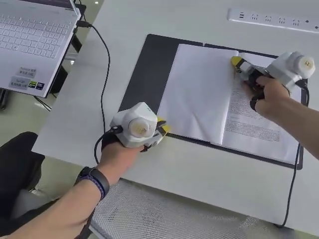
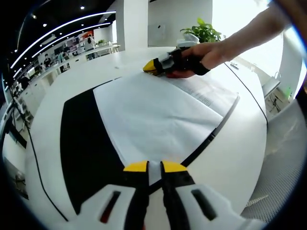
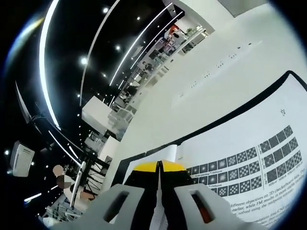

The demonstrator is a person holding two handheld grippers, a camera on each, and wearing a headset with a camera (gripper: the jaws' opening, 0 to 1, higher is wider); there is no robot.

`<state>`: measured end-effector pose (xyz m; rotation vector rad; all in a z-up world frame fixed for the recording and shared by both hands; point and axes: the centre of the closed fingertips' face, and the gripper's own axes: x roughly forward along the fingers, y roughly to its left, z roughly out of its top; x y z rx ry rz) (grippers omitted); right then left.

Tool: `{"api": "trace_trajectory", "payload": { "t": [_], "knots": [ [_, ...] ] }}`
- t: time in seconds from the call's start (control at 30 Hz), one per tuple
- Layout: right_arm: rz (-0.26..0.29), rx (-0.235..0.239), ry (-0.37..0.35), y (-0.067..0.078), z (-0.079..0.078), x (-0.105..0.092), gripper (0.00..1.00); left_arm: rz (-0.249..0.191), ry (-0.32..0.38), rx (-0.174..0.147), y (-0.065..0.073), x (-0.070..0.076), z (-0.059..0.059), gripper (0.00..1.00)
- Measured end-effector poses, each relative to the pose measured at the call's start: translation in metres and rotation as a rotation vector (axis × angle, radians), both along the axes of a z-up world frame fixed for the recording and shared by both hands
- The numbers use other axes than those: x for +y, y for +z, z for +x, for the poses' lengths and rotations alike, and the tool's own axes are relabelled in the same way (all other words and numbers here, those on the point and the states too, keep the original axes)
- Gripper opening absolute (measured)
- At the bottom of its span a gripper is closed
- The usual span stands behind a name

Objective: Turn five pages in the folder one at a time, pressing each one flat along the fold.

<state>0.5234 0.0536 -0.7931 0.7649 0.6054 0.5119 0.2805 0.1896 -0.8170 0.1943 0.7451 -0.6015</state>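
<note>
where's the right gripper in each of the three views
head view: right gripper at upper right, yellow tips down on the paper.
left gripper view: right gripper at top centre, yellow tips pointing left.
right gripper view: right gripper at bottom centre, yellow tips together.
shared landmark: the printed page next to it.

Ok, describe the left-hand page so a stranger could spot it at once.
On the white workbench lies an open black folder. The left-hand page is the sheet left of the fold. Unlike the printed page beside it, its face is blank white.
</note>
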Motion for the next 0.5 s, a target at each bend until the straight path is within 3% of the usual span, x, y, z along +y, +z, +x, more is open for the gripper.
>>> {"api": "trace_trajectory", "payload": {
  "t": [0.2,0.5],
  "knots": [
    [0.023,-0.002,-0.044,-0.006,0.021,-0.003,0.00,-0.007,0.011,-0.002,0.001,0.000,0.000,0.07],
    [-0.006,0.000,-0.048,-0.014,0.042,-0.003,0.00,-0.008,0.012,0.001,0.001,0.001,0.000,0.07]
  ]
}}
